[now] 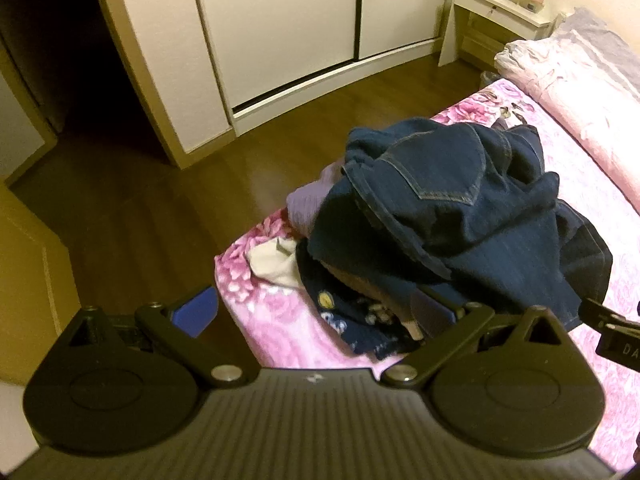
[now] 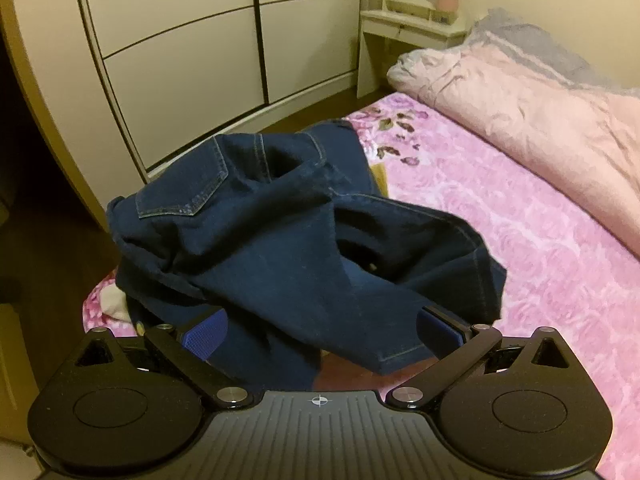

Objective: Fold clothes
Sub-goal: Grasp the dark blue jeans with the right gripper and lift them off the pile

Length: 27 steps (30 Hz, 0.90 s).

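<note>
A crumpled pair of dark blue jeans (image 1: 452, 208) tops a heap of clothes at the near corner of a bed with a pink floral cover (image 1: 560, 168). Under the jeans lie a lilac garment (image 1: 308, 204), a white one (image 1: 272, 264) and a navy patterned one (image 1: 360, 320). My left gripper (image 1: 316, 312) is open, just short of the heap's near edge. In the right wrist view the jeans (image 2: 280, 232) fill the middle, a hem (image 2: 396, 354) hanging between the wide-apart blue pads of my right gripper (image 2: 322, 332), which is open. The right gripper's tip (image 1: 608, 320) shows at the left view's right edge.
A rolled pink duvet (image 2: 540, 108) lies along the bed's far side. A white sliding-door wardrobe (image 1: 280, 32) faces the bed across a brown wooden floor (image 1: 140, 200). A small white dressing table (image 2: 408, 28) stands in the far corner.
</note>
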{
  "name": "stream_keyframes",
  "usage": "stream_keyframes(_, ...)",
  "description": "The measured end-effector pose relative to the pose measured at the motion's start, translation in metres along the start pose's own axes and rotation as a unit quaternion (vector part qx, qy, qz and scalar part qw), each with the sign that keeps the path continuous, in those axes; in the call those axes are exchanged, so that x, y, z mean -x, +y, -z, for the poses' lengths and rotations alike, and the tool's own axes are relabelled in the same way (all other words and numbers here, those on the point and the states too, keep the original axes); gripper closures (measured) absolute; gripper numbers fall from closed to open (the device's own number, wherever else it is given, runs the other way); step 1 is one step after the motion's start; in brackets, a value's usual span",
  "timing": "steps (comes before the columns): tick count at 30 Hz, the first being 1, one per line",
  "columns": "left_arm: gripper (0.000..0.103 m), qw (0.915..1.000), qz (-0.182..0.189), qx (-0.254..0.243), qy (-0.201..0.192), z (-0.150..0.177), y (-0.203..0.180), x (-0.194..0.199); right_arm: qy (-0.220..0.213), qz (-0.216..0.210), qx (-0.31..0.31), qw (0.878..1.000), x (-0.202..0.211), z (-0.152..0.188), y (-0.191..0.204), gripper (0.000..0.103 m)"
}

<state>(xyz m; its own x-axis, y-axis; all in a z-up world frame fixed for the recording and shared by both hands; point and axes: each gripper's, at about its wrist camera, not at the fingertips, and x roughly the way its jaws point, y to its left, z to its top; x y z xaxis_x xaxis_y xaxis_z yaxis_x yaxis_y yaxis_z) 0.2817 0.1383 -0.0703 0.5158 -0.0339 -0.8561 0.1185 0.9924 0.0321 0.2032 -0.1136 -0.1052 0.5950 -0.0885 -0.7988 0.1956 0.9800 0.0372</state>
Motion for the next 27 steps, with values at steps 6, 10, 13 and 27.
stream_keyframes(6, 0.001, 0.9998, 0.013, -0.009, 0.016, -0.028, 0.013, -0.032, -0.007, -0.012, 0.005, 1.000, -0.017, -0.010, 0.018, 0.000)
stream_keyframes(10, 0.001, 0.9996, 0.014, -0.014, 0.018, -0.046, 0.020, -0.048, -0.009, -0.005, 0.020, 1.000, -0.034, -0.015, 0.029, 0.000)
stream_keyframes(13, 0.002, 0.9996, 0.018, -0.016, 0.018, -0.057, 0.021, -0.059, -0.010, -0.005, -0.004, 1.000, -0.050, -0.022, 0.024, 0.000)
stream_keyframes(27, 0.001, 0.9992, 0.013, -0.020, 0.031, -0.087, 0.008, -0.093, 0.001, -0.133, -0.211, 0.968, -0.117, -0.072, -0.016, 0.025)
